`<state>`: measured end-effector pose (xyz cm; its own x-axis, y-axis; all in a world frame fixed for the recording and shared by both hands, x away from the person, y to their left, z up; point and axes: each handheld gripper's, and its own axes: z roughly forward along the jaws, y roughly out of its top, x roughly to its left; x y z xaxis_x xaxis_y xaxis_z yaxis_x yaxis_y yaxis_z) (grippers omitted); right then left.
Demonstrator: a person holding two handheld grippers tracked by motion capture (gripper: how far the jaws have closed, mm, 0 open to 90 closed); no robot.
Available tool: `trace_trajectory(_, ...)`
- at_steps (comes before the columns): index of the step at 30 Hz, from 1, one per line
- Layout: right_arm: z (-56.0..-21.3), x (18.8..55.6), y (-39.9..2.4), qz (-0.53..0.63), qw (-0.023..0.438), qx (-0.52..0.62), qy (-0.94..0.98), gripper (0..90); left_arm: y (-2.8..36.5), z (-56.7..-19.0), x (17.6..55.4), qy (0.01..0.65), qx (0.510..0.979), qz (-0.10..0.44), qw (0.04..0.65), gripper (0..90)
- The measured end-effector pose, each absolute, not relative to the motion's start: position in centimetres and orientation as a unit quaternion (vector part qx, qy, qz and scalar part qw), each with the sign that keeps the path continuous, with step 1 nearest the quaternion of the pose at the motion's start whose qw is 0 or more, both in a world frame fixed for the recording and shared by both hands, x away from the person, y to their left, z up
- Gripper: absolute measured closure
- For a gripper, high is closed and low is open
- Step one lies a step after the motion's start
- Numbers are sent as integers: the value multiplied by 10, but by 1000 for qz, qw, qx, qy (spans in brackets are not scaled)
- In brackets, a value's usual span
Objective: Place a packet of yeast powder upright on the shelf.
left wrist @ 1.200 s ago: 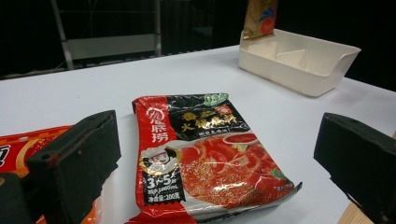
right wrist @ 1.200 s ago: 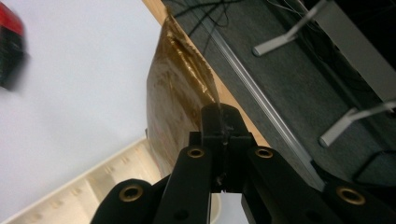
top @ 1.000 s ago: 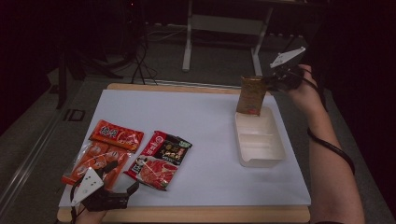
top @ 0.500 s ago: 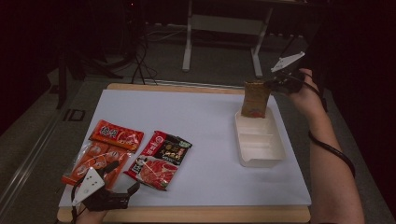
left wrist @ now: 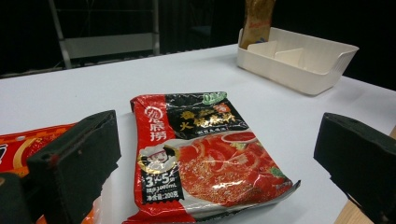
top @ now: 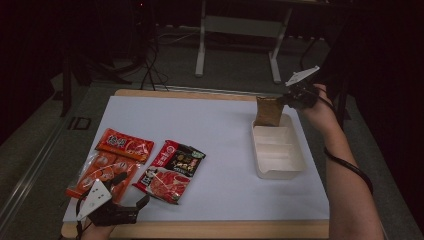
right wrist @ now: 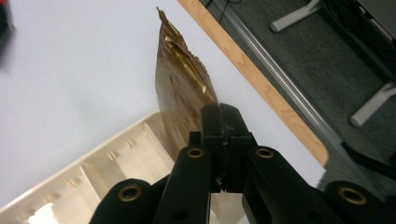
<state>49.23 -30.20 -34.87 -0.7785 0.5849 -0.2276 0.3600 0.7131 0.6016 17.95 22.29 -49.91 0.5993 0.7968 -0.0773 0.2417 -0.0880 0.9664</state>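
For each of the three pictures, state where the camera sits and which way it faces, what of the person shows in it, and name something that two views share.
High view: above the person's side, looking forward and down on the table; both forearms, left gripper, right gripper.
Left gripper view: low over the table, looking between its open jaws across the red packet to the white tray.
Right gripper view: looking down its shut jaws, clamped on the brown packet over the tray.
Shared: tray and brown packet appear in all three.
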Motion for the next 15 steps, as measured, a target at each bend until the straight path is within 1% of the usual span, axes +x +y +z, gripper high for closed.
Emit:
trace_trajectory(4, -349, 492, -306, 271, 212, 272, 899, 893, 222, -499, 180, 372, 696, 246, 563, 11)
trace_trajectory(5, -348, 491, -308, 270, 213, 277, 897, 879, 221, -499, 180, 370, 697, 246, 562, 11)
trace_trajectory(6, -346, 489, -309, 270, 215, 281, 896, 780, 221, -499, 180, 370, 698, 246, 562, 11)
trace_trajectory(9, -340, 485, -309, 285, 209, 297, 887, 755, 220, -499, 181, 370, 698, 245, 562, 11)
trace_trajectory(10, -337, 483, -309, 289, 210, 298, 885, 725, 220, -499, 181, 369, 698, 246, 562, 11)
trace_trajectory(15, -331, 474, -309, 303, 206, 302, 880, 695, 219, -498, 180, 366, 699, 246, 563, 11)
